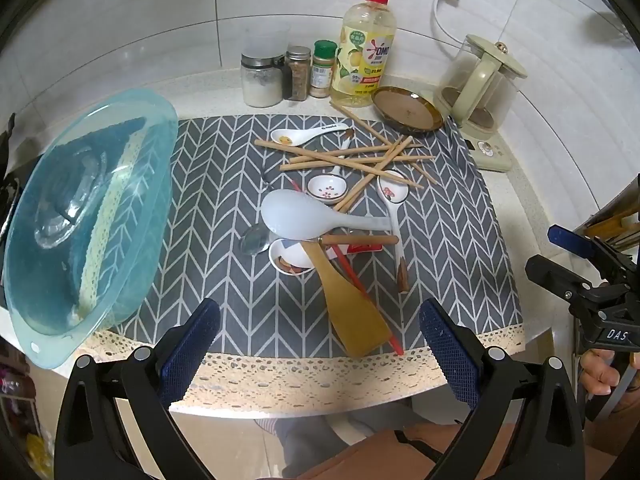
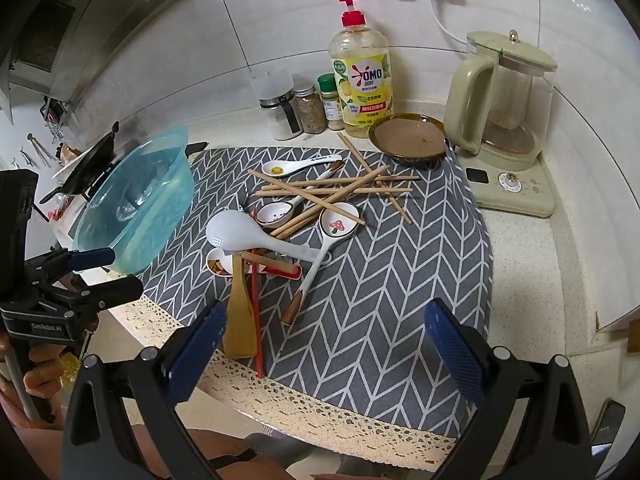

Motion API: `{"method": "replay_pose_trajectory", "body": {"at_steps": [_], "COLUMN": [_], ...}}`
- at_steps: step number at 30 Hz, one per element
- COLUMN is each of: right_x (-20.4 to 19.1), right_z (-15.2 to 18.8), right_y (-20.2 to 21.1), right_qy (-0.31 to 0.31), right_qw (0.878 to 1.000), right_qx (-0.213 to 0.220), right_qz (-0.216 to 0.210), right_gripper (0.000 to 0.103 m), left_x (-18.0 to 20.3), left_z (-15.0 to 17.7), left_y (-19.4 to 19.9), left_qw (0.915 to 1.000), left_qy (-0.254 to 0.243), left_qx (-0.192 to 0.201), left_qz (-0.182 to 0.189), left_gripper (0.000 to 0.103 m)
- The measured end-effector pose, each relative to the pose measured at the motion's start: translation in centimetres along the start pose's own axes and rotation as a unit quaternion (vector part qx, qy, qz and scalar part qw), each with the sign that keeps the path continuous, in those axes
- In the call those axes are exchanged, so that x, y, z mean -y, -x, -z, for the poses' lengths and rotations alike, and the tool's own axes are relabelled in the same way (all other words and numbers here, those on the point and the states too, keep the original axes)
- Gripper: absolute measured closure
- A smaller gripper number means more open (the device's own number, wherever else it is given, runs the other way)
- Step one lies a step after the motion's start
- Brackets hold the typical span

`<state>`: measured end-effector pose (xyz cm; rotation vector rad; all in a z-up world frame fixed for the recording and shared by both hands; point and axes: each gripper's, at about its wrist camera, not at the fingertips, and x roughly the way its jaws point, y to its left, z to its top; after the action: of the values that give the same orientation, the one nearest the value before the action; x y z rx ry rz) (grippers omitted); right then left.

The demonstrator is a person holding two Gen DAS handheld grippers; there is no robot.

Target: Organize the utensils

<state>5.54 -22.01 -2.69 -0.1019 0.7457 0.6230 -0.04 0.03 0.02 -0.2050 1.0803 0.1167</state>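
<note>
1. Left gripper (image 1: 320, 344) and right gripper (image 2: 324, 346): fingers spread wide, empty, at the grey mat's (image 1: 224, 208) near edge.
2. Utensil pile (image 1: 340, 208) mid-mat: chopsticks (image 1: 352, 160) crisscross over the spoons.
3. Blue bowl (image 1: 80, 220) left of the mat; kettle (image 1: 480, 88) and soap bottle (image 1: 366, 52) behind.

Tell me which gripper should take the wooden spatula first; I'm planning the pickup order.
Probably the left gripper: the wooden spatula lies almost between its open jaws, near the mat's front edge. In the right wrist view it lies off beside the right gripper's left finger, so that one would need to shift sideways.
</note>
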Motion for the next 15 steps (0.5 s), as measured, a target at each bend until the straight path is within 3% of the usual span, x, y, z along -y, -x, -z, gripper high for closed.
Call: {"method": "replay_pose_trajectory", "body": {"at_steps": [15], "right_x": [-0.06], "right_z": [0.14], "right_y": [-0.25], "right_qy": [-0.002], "right_qw": [1.0], "right_qx": [-0.002], "right_qz": [0.002], "right_gripper": [0.007], "left_x": [0.04], "left_z": [-0.02], "left_y": [-0.24], "left_qw": [1.0], "left_qy": [0.001], "left_qx": [-0.001], "left_qz": [0.001], "left_gripper": [0.004]}}
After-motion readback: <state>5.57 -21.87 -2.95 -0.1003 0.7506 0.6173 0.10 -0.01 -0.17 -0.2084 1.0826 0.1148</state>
